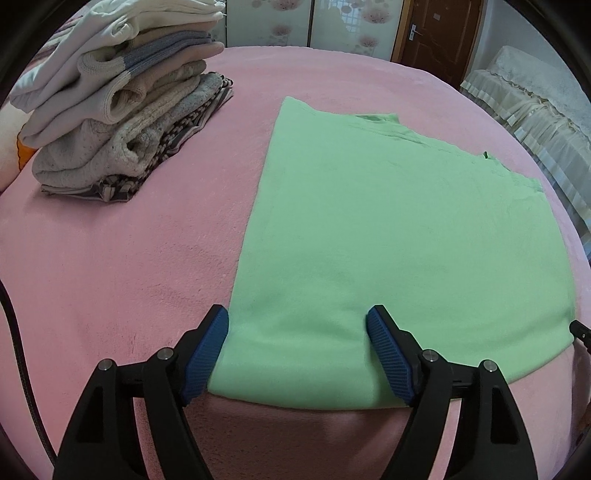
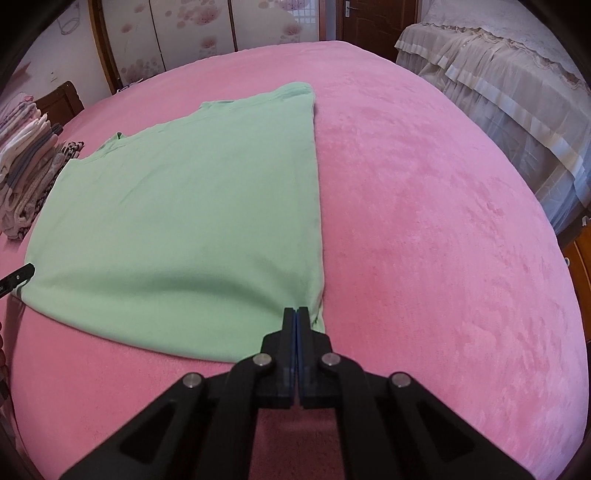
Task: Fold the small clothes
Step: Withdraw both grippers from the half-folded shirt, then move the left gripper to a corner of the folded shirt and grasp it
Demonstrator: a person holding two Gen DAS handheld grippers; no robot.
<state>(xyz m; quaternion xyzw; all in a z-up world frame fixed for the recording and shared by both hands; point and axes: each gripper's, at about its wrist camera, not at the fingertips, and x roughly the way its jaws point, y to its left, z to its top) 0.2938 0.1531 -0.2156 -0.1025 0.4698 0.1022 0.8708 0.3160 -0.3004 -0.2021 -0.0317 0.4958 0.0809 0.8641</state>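
Observation:
A light green garment (image 1: pixel 388 229) lies flat on the pink blanket (image 1: pixel 129 266), folded lengthwise with straight side edges. My left gripper (image 1: pixel 297 321) is open, its blue pads astride the garment's near left corner, just above the cloth. The garment also shows in the right wrist view (image 2: pixel 184 221). My right gripper (image 2: pixel 296 314) is shut at the garment's near right corner; whether cloth is between the pads I cannot tell. The left gripper's tip (image 2: pixel 18 277) shows at the garment's near left corner in the right wrist view.
A stack of folded clothes (image 1: pixel 122 107) stands at the far left of the bed, also in the right wrist view (image 2: pixel 29 166). A second bed with a cream lace cover (image 2: pixel 498 74) stands to the right. A wooden door (image 1: pixel 439 33) and floral wardrobe panels are behind.

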